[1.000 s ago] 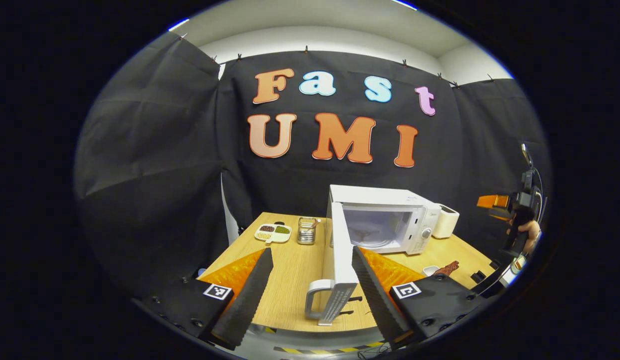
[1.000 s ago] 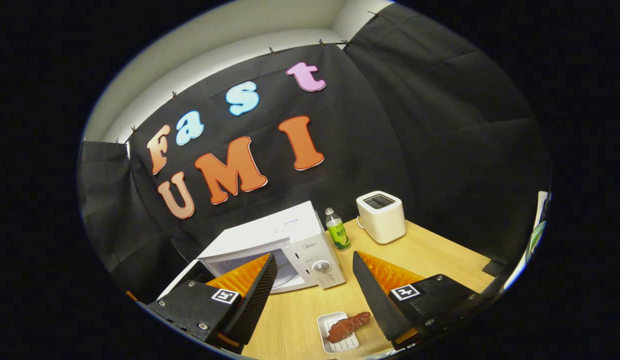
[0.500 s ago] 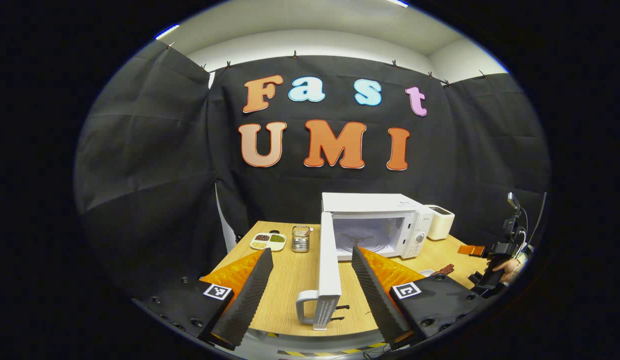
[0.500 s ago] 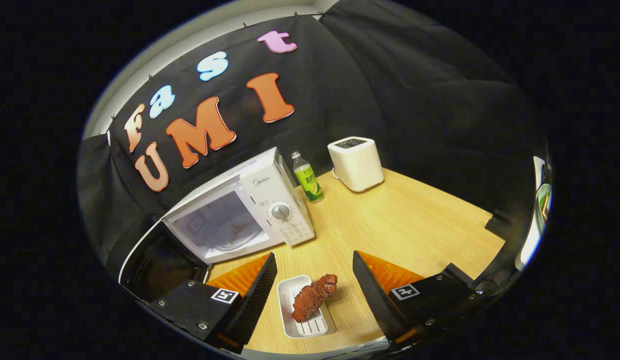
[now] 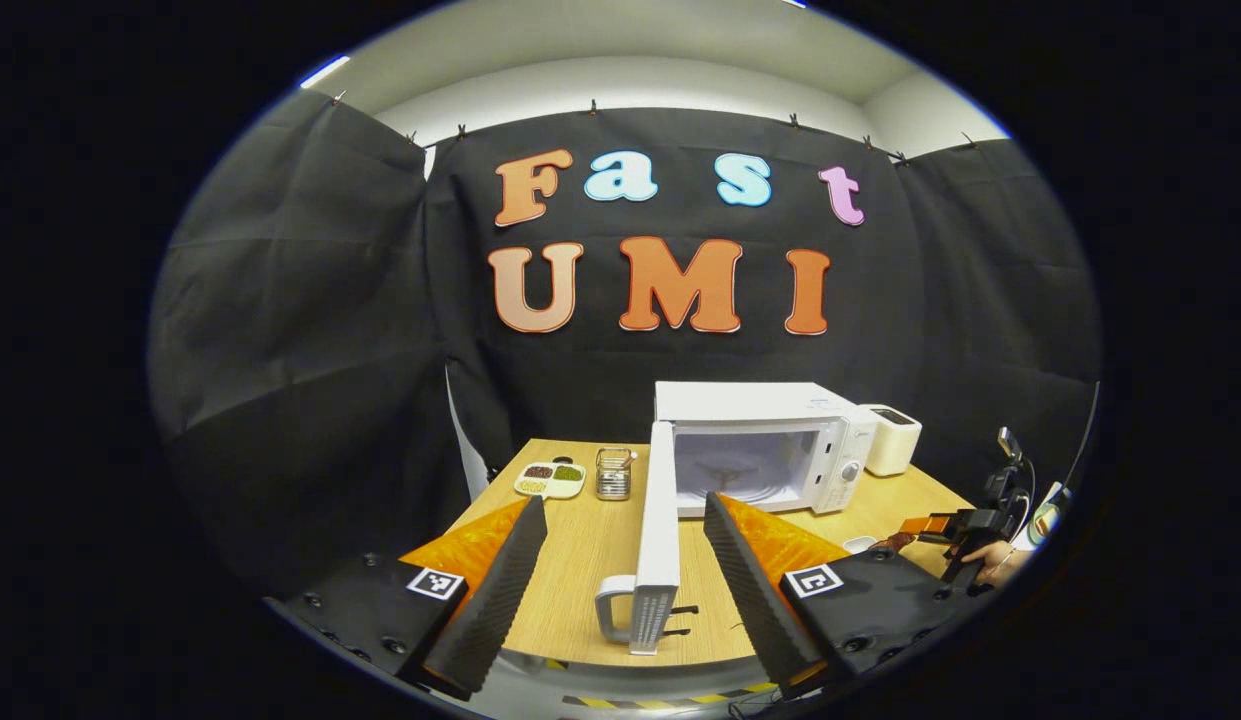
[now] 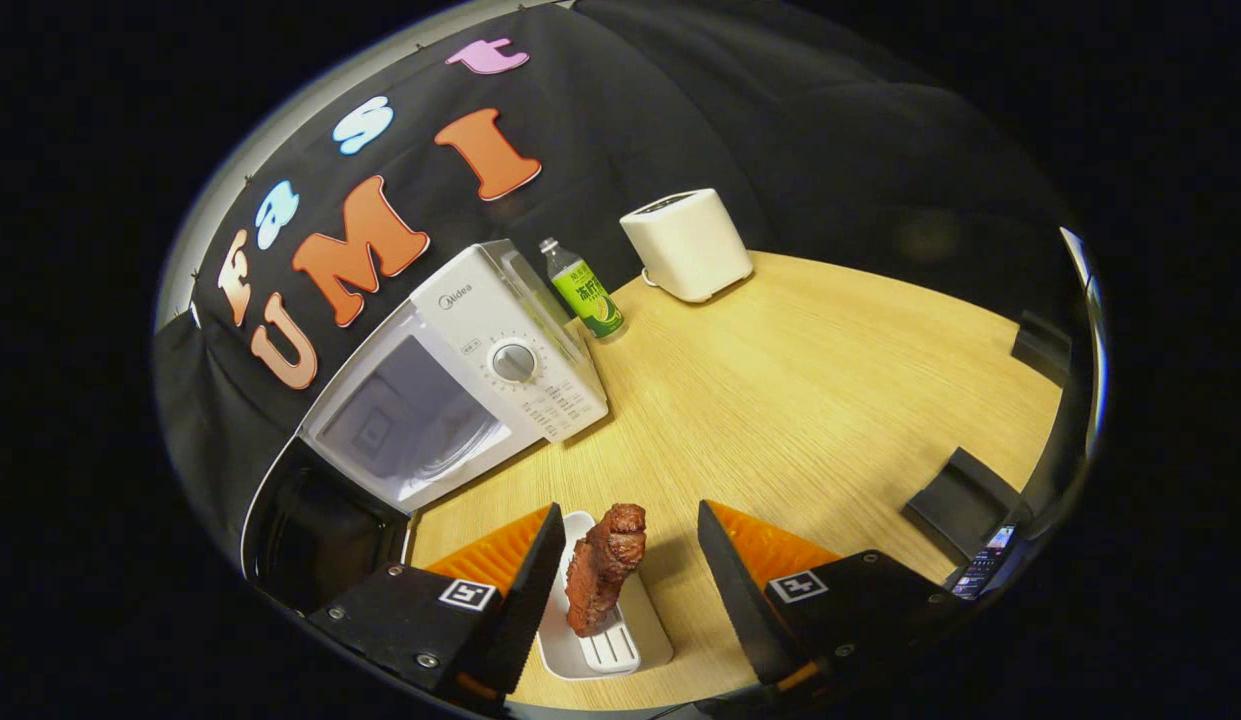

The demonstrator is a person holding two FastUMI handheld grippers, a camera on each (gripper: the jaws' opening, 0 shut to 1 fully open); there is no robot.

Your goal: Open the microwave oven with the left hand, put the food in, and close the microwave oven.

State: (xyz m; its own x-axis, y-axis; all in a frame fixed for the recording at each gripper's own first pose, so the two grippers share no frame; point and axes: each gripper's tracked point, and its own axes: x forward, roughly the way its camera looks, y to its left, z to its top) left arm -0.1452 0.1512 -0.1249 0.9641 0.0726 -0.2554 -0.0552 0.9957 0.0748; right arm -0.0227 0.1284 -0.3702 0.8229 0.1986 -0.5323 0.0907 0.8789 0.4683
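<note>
Within the last second the right gripper (image 6: 622, 588) has dropped over the food (image 6: 602, 567), which now lies on its white tray (image 6: 640, 628) between released jaws, untouched; pickup looks imminent; the left gripper (image 5: 620, 575), jaws also released, has backed off the door (image 5: 659, 540) of the microwave (image 5: 770, 450); the tray's near end is cut off.

left level, right downward, sharing microwave (image 5: 770, 440)

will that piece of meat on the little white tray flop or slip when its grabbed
The meat holds a chunky, lumpy shape, so it is probably stiff. Its rough surface should grip rather than slip. It leans across the shallow tray, so it may tip or drag that along.
</note>
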